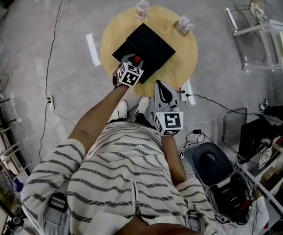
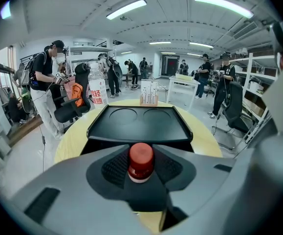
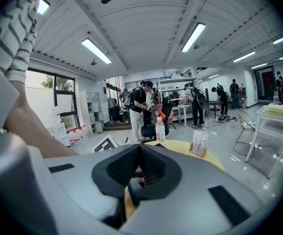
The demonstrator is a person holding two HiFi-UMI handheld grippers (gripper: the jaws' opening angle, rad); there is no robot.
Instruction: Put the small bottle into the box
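Count: 2 grippers, 1 small bottle, 1 black box, 1 water bottle, 1 card stand, 1 round table.

Left gripper point(image 1: 134, 63): jaws clamped on the small bottle point(image 2: 141, 161), which stands upright between the ribbed black pads. The bottle has a rounded red cap with a pale band under it; the rest of the body is hidden by the jaws. It is held above the near edge of the black box point(image 2: 137, 125), not inside it.

The box sits directly ahead of the left gripper. It is matte black plastic, flat and rectangular with a raised rim, and has 2 shallow round recesses at its far end.

Right gripper point(image 3: 140, 166): jaws pressed together with nothing between them. It sits back and to the right of the left gripper, over the near edge of the round table point(image 1: 183, 53), which has a light wood-grain top.

Beyond the box, ahead-left of the left gripper, stands the water bottle point(image 2: 97, 89): clear plastic, tall, with a red-and-white label. Ahead and slightly right is the card stand point(image 2: 149, 93), small and upright, holding printed cards.

Nothing lies between the held bottle and the box.

Around: several people standing in the background, a black office chair point(image 2: 73, 104) left of the table, a white shelf rack point(image 2: 266, 82) on the right, and cables point(image 1: 53, 38) on the grey floor.
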